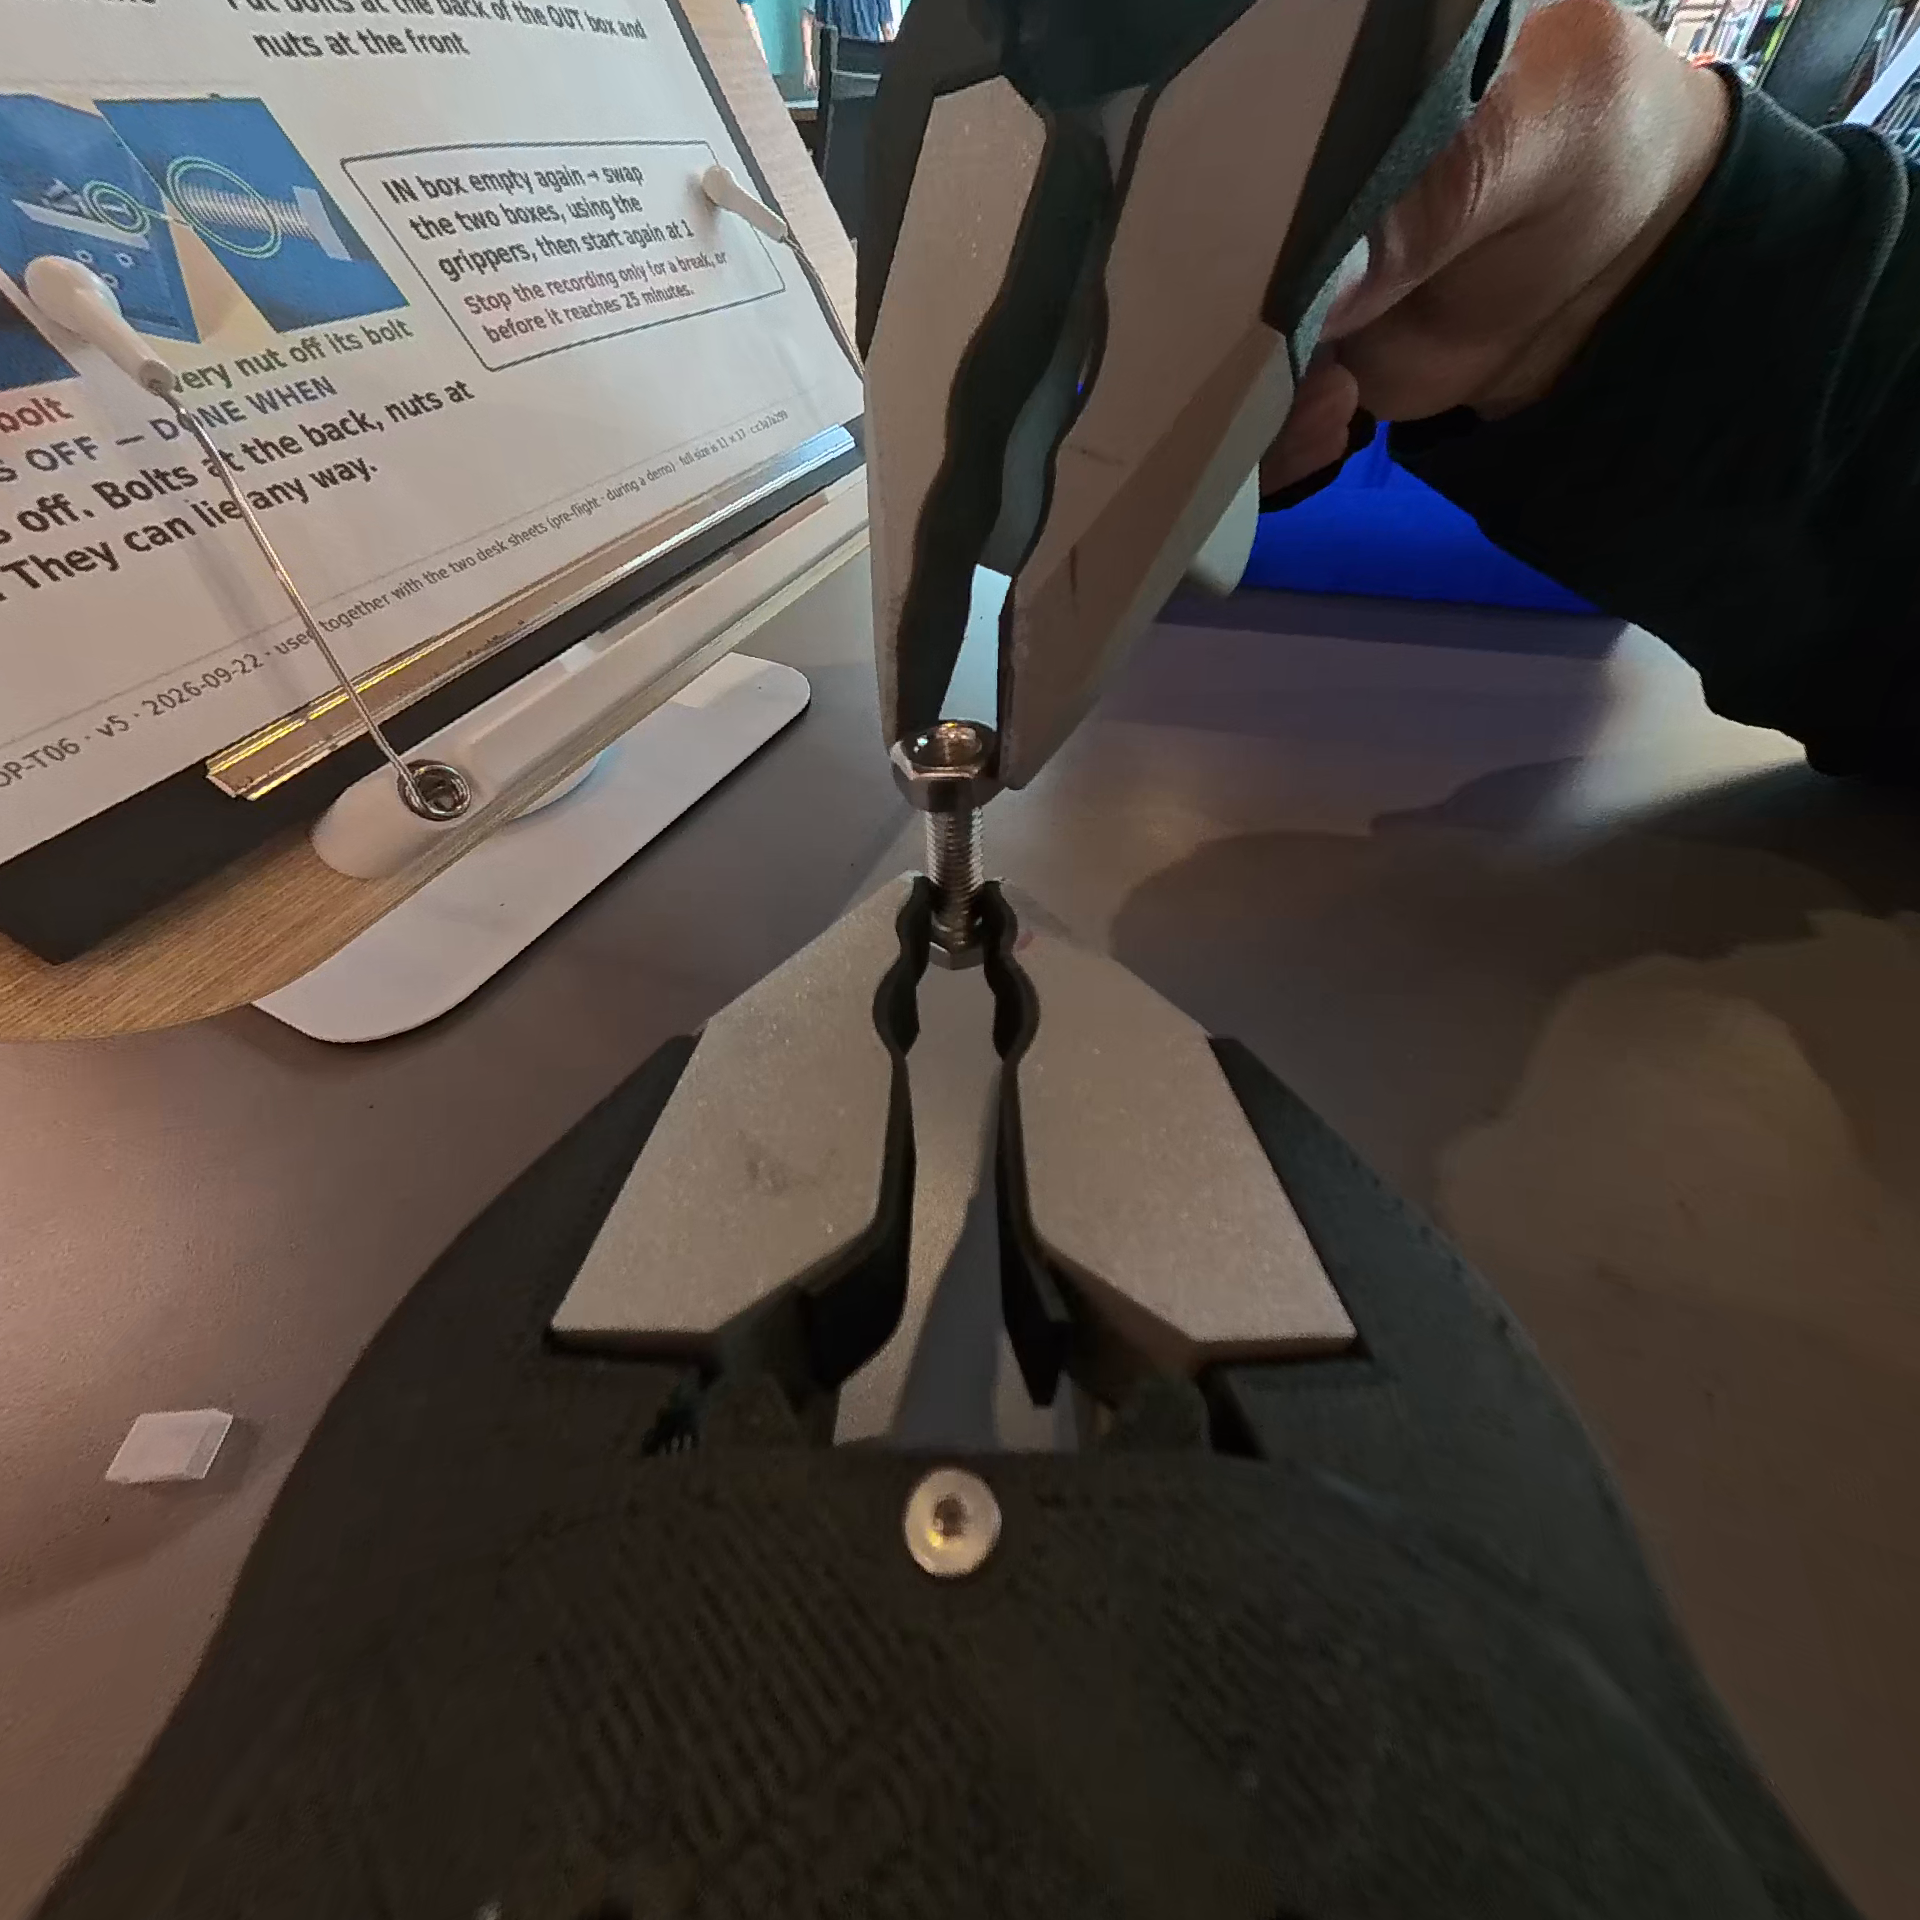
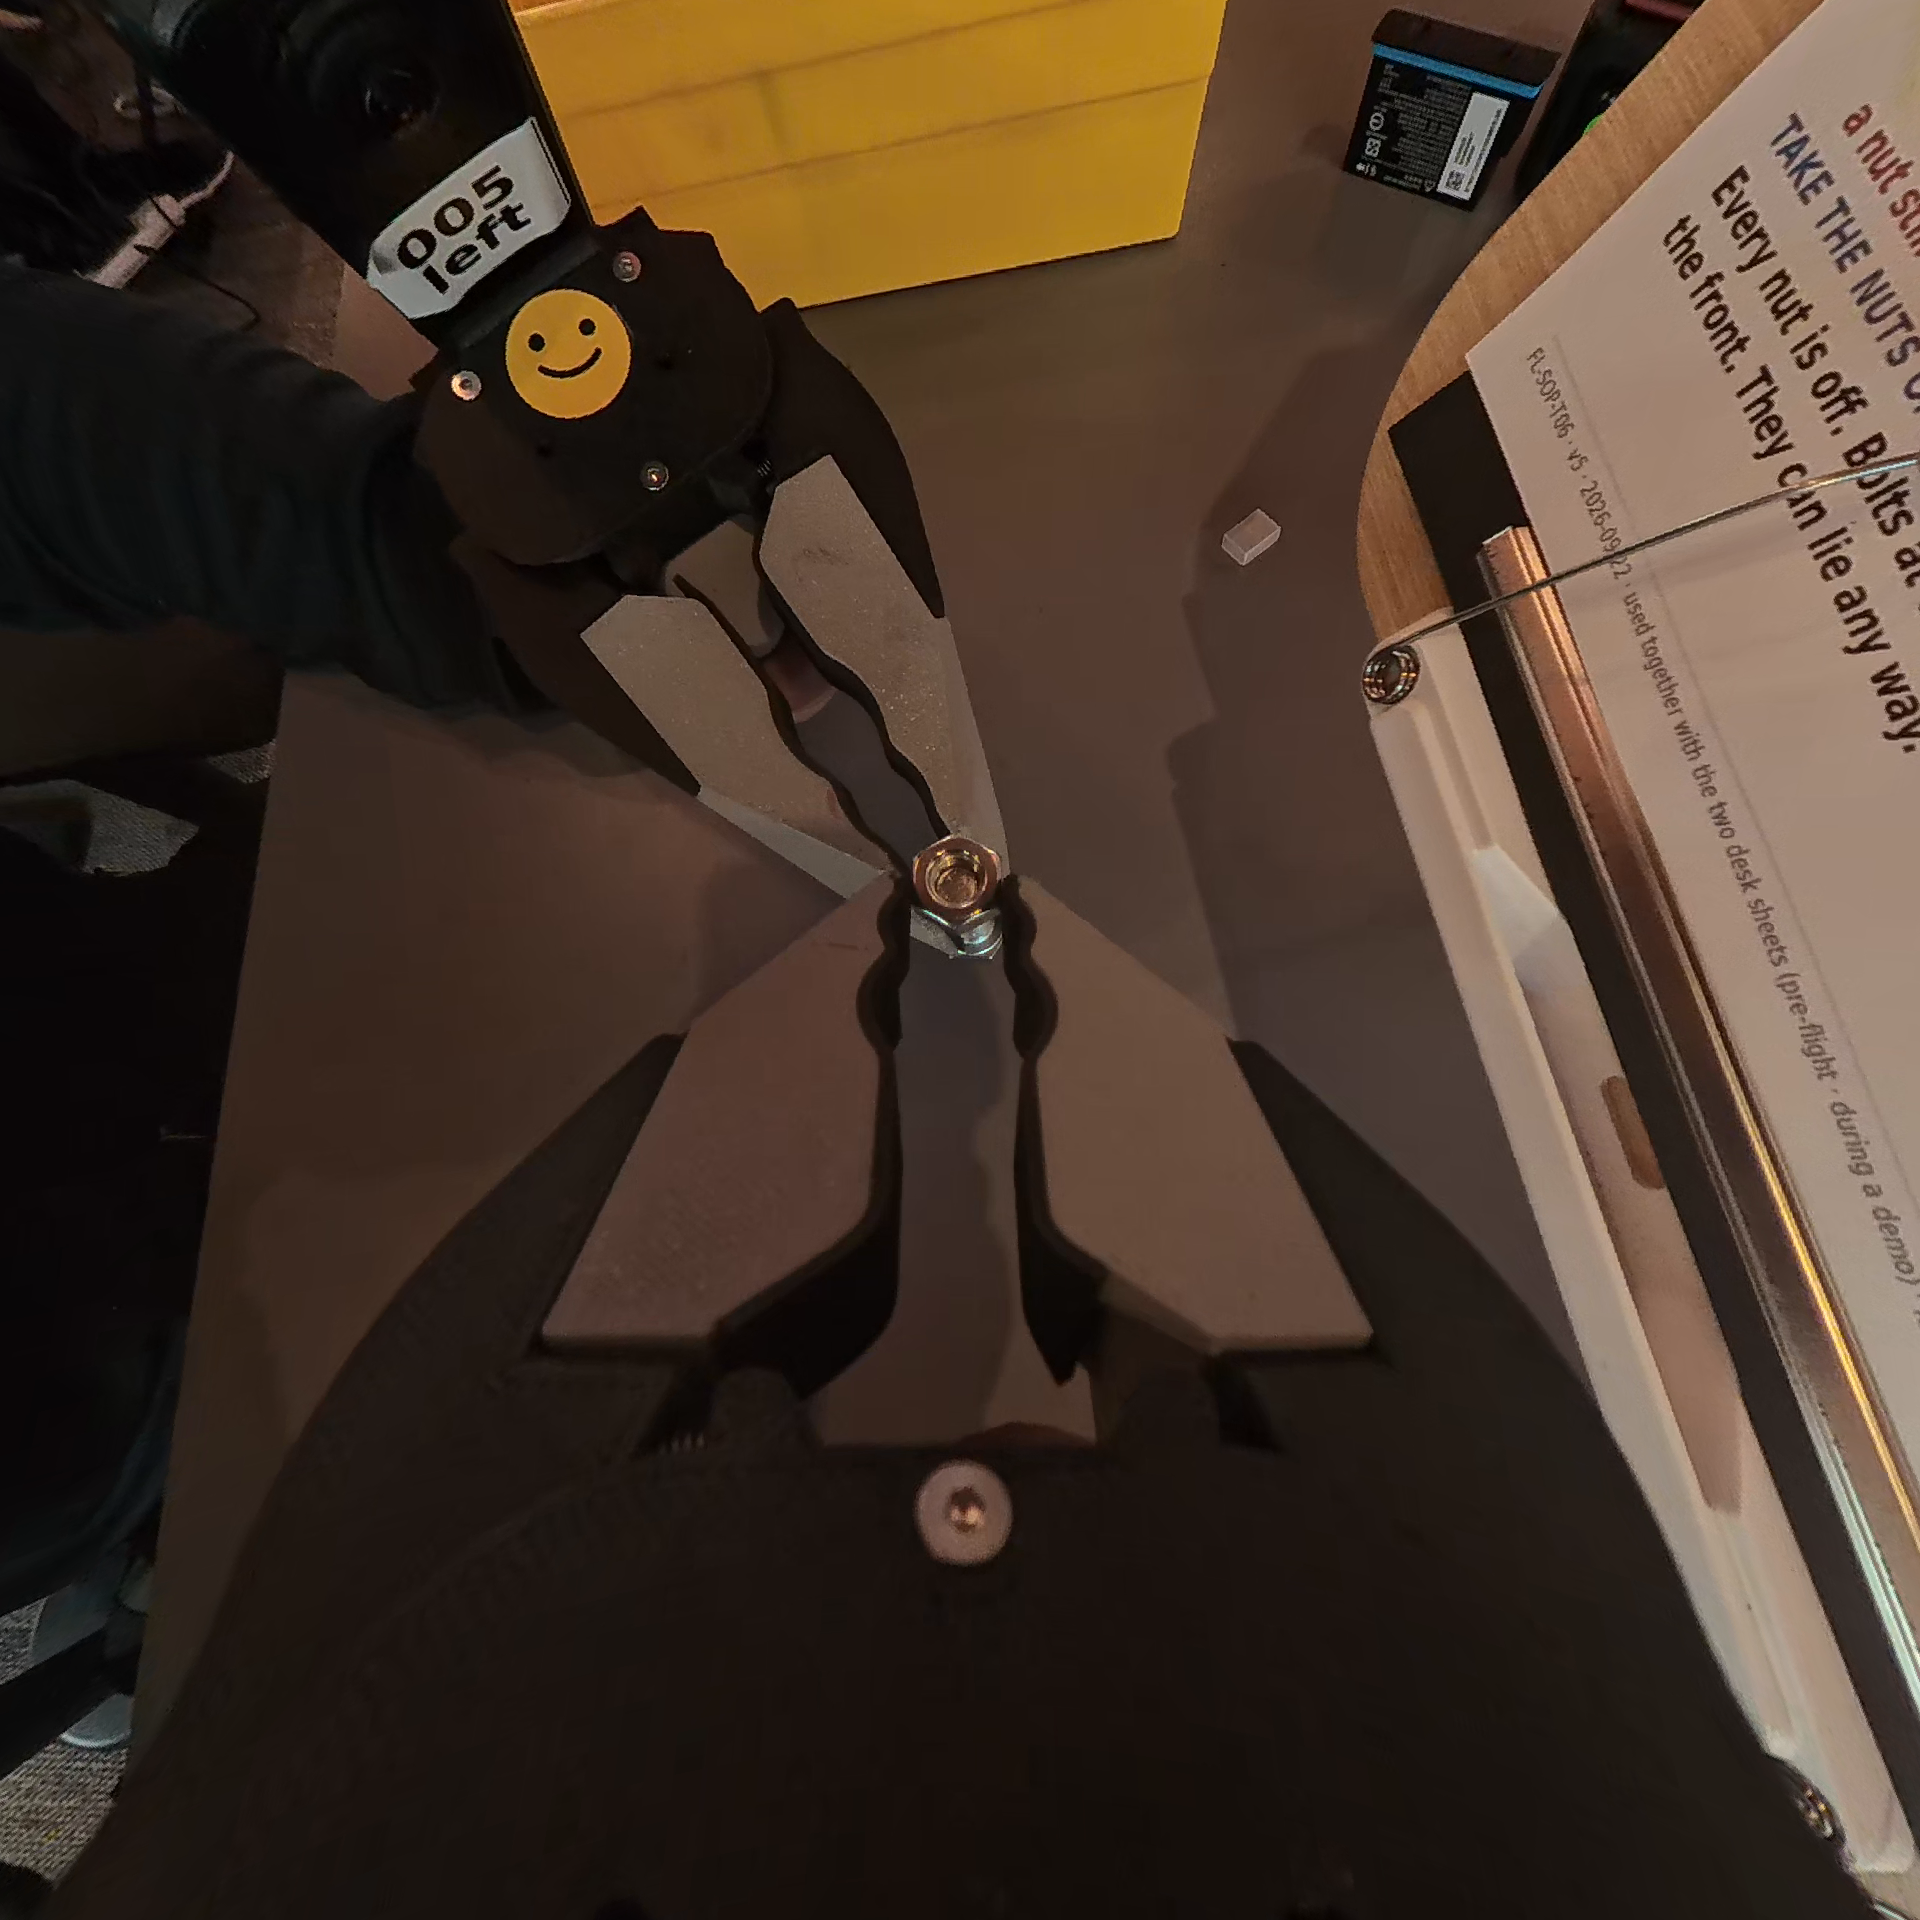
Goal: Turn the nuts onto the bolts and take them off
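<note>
A silver bolt (image 1: 951,847) stands upright above the grey table. My left gripper (image 1: 954,920) is shut on its lower hex end. A hex nut (image 1: 940,764) sits on the bolt's upper end, and my right gripper (image 1: 951,769) comes down from above, shut on it. In the right wrist view the right gripper (image 2: 956,914) holds the nut (image 2: 956,878), seen end-on with its hole showing. The left gripper (image 2: 930,852) reaches in from the upper left. A hand (image 1: 1507,239) holds the right gripper.
A document stand with an instruction sheet (image 1: 416,416) stands on a white base (image 1: 623,831) just left of the grippers. A yellow box (image 2: 883,135), a blue box (image 1: 1382,540) and a black device (image 2: 1444,114) lie farther off. A small white block (image 1: 171,1444) lies on the table. Less than 4 cm separates the two grippers' tips. Both grippers' tips are roughly 20 cm from the small white block (image 1: 171,1444). Seen from the right wrist view (image 2: 1253,535) as well.
</note>
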Available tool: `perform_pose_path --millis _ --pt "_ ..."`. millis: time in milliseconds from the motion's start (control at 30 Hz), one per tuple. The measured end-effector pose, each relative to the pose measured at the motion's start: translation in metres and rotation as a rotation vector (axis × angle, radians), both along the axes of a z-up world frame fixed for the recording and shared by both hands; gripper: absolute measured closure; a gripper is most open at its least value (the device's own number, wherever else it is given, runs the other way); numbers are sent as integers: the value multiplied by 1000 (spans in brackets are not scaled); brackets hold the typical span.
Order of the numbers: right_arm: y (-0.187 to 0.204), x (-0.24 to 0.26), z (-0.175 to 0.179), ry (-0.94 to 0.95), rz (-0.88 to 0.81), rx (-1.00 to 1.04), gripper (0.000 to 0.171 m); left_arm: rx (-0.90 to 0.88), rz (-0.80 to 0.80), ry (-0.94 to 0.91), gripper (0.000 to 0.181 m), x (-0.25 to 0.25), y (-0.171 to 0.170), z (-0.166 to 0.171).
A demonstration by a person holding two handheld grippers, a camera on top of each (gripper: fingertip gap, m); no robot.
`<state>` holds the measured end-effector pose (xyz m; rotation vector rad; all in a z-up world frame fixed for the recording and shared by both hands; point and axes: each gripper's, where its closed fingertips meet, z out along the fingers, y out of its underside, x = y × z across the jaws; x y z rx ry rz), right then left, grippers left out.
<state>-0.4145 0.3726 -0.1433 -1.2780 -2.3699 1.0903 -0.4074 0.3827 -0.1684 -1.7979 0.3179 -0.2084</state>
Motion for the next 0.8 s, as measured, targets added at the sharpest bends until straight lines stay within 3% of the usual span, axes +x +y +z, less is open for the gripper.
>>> perform_pose_path --millis 500,667,800 --pt "1 0 -1 -2 2 -2 155 -1 -5 -3 174 1 0 0" --pt "-9 5 19 52 46 -89 152 5 -10 -11 174 2 0 1" --pt "-4 5 10 22 34 -55 149 4 -2 -14 174 0 0 1"
